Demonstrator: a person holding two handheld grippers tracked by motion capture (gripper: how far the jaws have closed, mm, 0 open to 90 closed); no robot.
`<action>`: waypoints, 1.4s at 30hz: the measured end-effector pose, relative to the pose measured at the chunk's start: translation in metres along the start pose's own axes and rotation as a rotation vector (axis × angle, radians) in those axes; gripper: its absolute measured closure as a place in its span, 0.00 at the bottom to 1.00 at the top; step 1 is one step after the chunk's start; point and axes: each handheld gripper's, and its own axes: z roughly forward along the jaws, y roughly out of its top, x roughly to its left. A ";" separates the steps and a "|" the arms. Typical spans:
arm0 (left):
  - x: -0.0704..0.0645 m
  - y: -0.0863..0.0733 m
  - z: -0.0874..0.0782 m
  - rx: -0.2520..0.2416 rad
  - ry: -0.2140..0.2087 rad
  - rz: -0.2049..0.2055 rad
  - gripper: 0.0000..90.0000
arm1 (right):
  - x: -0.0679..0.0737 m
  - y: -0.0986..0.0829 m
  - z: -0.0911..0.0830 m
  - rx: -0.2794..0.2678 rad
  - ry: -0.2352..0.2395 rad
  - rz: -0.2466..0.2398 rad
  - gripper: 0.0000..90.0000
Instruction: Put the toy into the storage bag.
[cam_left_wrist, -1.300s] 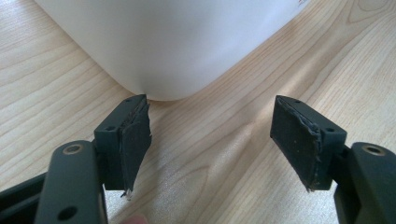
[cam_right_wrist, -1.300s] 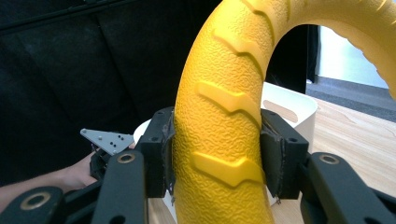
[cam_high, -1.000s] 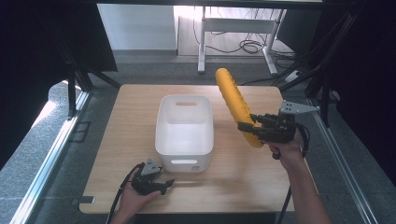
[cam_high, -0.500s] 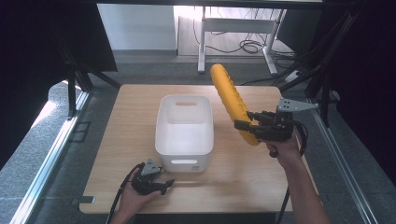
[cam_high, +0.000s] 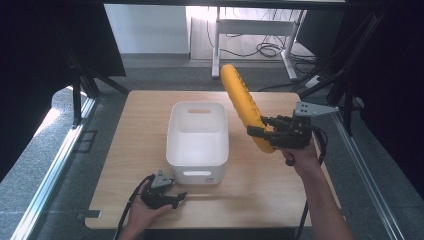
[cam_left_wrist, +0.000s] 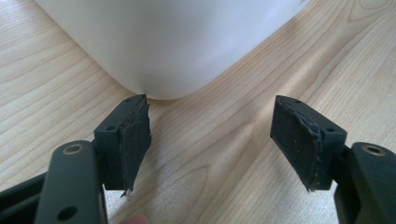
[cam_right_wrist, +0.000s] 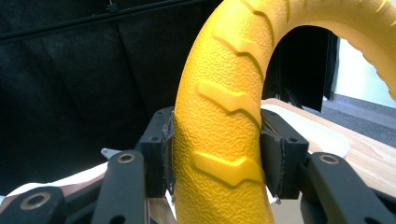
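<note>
A person works at a light wooden desk (cam_high: 280, 185), with a two-jaw gripper in each hand. The right gripper (cam_high: 261, 131) is raised above the right half of the desk and grasps a yellow rubber tyre-shaped ring with a raised tread pattern (cam_high: 245, 107). Seen from above, the ring is edge-on and looks like a long yellow bar, slanting up and away from the gripper toward the far edge of the desk, off the desk's surface. In the right gripper view the jaws are clenched on either side of the ring (cam_right_wrist: 224, 135), pads pressed flat against its textured sides, and the ring curves up and over to the right.

Just left of the ring, near the middle of the desk, stands a white rectangular plastic bin with rounded corners and slot handles (cam_high: 197, 165). The ring's lower end is beside the bin's right wall, not inside it.

The left gripper (cam_high: 179, 196) rests low at the near edge of the desk, just in front of the bin's near left corner. In the left gripper view its jaws are released and stand well apart with nothing between them; the bin's rounded white corner (cam_left_wrist: 173, 42) lies just beyond the tips, and bare wood (cam_left_wrist: 210, 154) shows in the gap.
</note>
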 end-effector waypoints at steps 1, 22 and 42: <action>0.000 0.000 0.000 0.000 0.000 0.000 0.32 | 0.001 0.001 0.001 0.000 0.001 -0.003 0.57; 0.000 0.000 -0.001 -0.005 -0.002 0.000 0.32 | 0.011 0.015 0.013 -0.010 0.034 -0.036 0.57; 0.000 0.000 -0.002 -0.008 -0.003 0.001 0.32 | 0.019 0.026 0.025 -0.016 0.057 -0.051 0.57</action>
